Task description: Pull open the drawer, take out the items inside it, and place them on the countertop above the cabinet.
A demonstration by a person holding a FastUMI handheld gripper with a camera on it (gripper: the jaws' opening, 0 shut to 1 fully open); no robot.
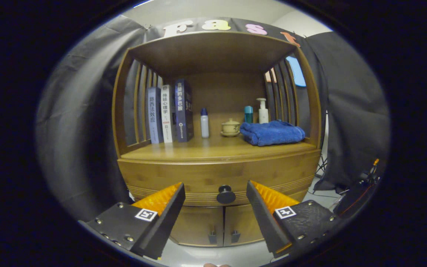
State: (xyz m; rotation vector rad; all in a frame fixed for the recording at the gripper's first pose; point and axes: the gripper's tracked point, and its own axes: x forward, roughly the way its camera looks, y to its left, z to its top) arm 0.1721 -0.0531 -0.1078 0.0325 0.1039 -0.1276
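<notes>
Straight ahead of our gripper (215, 193), in its own forward view, stands the bamboo cabinet (154, 174), and its drawer (184, 176) is fully closed, so whatever lies inside is hidden from us. We hold the jaws spread wide and gripping nothing, and we judge that is deliberate: the round dark knob (226, 194) sits in the gap between the two fingers, a little beyond their tips, lined up so a short advance would bring the pads to either side of it. Above the drawer, the countertop (213, 150) is where the items must end up. It already carries three upright books (169, 113) at the left, a small white bottle (204, 123), a lidded cup (230, 127), two pump bottles (258, 110) at the back and a folded blue towel (272, 132) at the right. We think the bare front strip is the likeliest landing place. Below the drawer are two closed doors (213, 224).
</notes>
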